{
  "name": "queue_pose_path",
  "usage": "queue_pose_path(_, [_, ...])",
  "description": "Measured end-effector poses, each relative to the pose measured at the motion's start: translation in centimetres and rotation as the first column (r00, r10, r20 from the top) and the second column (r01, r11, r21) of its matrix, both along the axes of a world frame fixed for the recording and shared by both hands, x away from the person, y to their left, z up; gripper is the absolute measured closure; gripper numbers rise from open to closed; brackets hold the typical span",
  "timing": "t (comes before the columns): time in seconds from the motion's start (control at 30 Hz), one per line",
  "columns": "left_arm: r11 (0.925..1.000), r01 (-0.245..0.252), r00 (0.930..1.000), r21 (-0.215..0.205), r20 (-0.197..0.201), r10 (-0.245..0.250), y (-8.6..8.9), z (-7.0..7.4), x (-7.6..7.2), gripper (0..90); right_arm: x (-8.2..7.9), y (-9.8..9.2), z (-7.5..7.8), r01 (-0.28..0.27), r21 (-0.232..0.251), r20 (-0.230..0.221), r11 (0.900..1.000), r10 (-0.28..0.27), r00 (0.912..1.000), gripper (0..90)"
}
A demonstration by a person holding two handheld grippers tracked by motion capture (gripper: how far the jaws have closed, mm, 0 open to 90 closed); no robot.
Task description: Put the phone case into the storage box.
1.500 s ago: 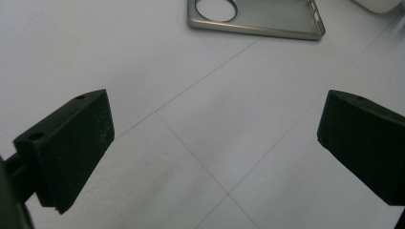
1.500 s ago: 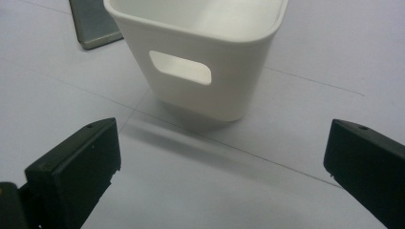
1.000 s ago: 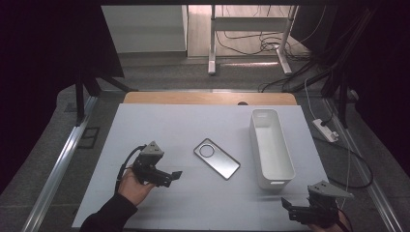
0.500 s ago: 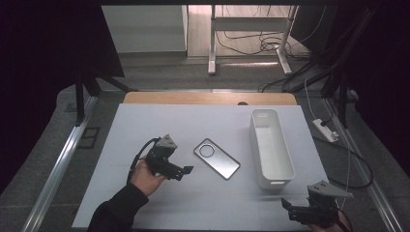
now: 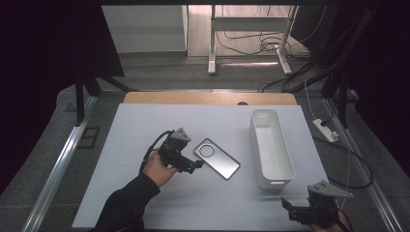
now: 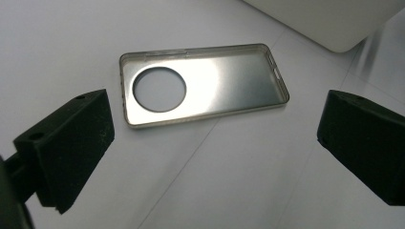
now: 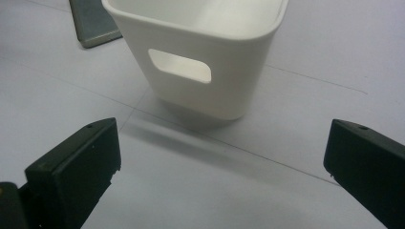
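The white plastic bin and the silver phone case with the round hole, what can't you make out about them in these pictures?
- White plastic bin: its floor near the front end, hidden by its own near wall in the high view; the right gripper view cuts its far end off at the top edge.
- Silver phone case with the round hole: its underside, as it lies flat on the white table; in the right gripper view just a corner appears, cut by the top edge.

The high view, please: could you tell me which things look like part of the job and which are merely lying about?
Likely in the job:
- phone case, lying flat, the open left gripper beside it
- white bin, empty as far as visible
- right gripper, open, facing the bin

Lying about:
- power strip on the floor
- cables under the far desk
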State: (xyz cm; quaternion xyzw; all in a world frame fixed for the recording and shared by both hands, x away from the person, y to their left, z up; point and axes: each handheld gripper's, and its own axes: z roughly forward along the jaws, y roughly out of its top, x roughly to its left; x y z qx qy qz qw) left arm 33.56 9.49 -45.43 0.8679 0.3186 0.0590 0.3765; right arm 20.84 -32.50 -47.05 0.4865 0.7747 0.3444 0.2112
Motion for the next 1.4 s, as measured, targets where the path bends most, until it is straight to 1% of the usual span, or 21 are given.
queue_pose_path(0.27, [0.9997,0.019,0.9998,0.016,0.0,-0.019,-1.9,0.2,1.2,0.2,0.0,0.0,0.0,0.0,0.001,-0.003,1.0,0.0,1.0,0.0])
queue_pose_path(0.5, [0.999,0.036,0.9993,0.027,-0.009,-0.036,-3.5,0.2,2.2,0.2,0.1,-0.1,0.0,-0.001,0.003,-0.003,1.0,0.001,1.0,0.0])
queue_pose_path(0.53, [0.999,0.036,0.9993,0.027,-0.009,-0.036,-3.5,0.2,2.2,0.2,0.1,-0.1,0.0,-0.001,0.003,-0.003,1.0,0.001,1.0,0.0])
queue_pose_path(0.57, [0.9987,0.042,0.999,0.029,-0.015,-0.041,-3.9,0.1,2.5,0.2,0.1,-0.1,0.0,-0.001,0.003,-0.004,1.0,0.001,1.0,0.0])
queue_pose_path(0.6, [0.9987,0.042,0.999,0.029,-0.015,-0.041,-3.9,0.1,2.5,0.2,0.1,-0.1,0.0,-0.001,0.003,-0.004,1.0,0.001,1.0,0.0])
queue_pose_path(0.63, [0.9981,0.048,0.9988,0.038,-0.014,-0.048,-4.2,0.1,2.7,0.2,0.1,-0.1,0.0,-0.001,0.004,-0.004,1.0,0.001,1.0,0.0])
queue_pose_path(0.7, [0.9975,0.057,0.9983,0.041,-0.017,-0.056,-4.6,0.1,2.8,0.2,0.1,-0.1,0.0,-0.002,0.004,-0.004,1.0,0.002,1.0,0.0])
queue_pose_path(0.8, [0.9956,0.074,0.9972,0.058,-0.02,-0.073,-5.3,0.1,3.1,0.2,0.1,-0.1,0.0,-0.002,0.004,-0.005,1.0,0.002,1.0,0.0])
queue_pose_path(0.87, [0.9951,0.078,0.9968,0.061,-0.021,-0.077,-5.7,0.0,3.1,0.2,0.1,-0.1,0.0,-0.002,0.005,-0.005,1.0,0.002,1.0,0.0])
queue_pose_path(0.97, [0.9936,0.071,0.9974,0.088,-0.015,-0.07,-6.3,0.0,3.2,1.9,0.1,-0.1,0.0,-0.002,0.005,-0.005,1.0,0.002,1.0,0.0])
queue_pose_path(1.0, [0.9933,0.074,0.9972,0.089,-0.018,-0.072,-6.4,-0.1,3.3,4.2,0.1,-0.1,0.0,-0.003,0.005,-0.005,1.0,0.003,1.0,0.0])
queue_pose_path(1.07, [0.9923,0.081,0.9967,0.094,-0.019,-0.079,-6.6,-0.2,3.3,12.2,0.1,-0.1,0.0,-0.005,0.004,-0.004,1.0,0.005,1.0,0.0])
queue_pose_path(1.13, [0.9921,0.084,0.9964,0.093,-0.018,-0.082,-6.6,-0.3,3.3,26.5,0.1,-0.1,0.0,-0.006,0.004,-0.004,1.0,0.006,1.0,0.0])
queue_pose_path(1.17, [0.9925,0.09,0.9956,0.083,-0.035,-0.087,-6.6,-0.4,3.4,30.6,0.1,-0.1,0.0,-0.005,0.004,-0.004,1.0,0.005,1.0,0.0])
queue_pose_path(1.2, [0.9925,0.09,0.9956,0.083,-0.035,-0.087,-6.6,-0.4,3.4,36.7,0.1,-0.1,0.0,-0.005,0.004,-0.004,1.0,0.005,1.0,0.0])
queue_pose_path(1.23, [0.9937,0.087,0.9954,0.071,-0.047,-0.084,-6.5,-0.5,3.4,43.4,0.1,-0.1,0.0,-0.006,0.004,-0.004,1.0,0.006,1.0,0.0])
queue_pose_path(1.27, [0.9937,0.087,0.9954,0.071,-0.047,-0.084,-6.5,-0.5,3.4,49.3,0.1,-0.1,0.0,-0.006,0.003,-0.004,1.0,0.006,1.0,0.0])
queue_pose_path(1.3, [0.9939,0.077,0.9961,0.079,-0.049,-0.073,-6.5,-0.7,3.4,57.1,0.1,-0.1,0.0,-0.006,0.003,-0.004,1.0,0.006,1.0,0.0])
queue_pose_path(1.33, [0.9939,0.077,0.9961,0.079,-0.049,-0.073,-6.5,-0.7,3.4,64.2,0.1,-0.1,0.0,-0.006,0.003,-0.004,1.0,0.006,1.0,0.0])
queue_pose_path(1.37, [0.9943,0.078,0.9961,0.074,-0.047,-0.074,-6.5,-0.7,3.4,71.2,0.1,0.0,0.0,-0.005,0.002,-0.006,1.0,0.005,1.0,0.0])
queue_pose_path(1.4, [0.9945,0.084,0.9953,0.063,-0.053,-0.081,-6.5,-0.8,3.4,75.8,0.1,0.0,0.0,-0.005,0.002,-0.007,1.0,0.005,1.0,0.0])
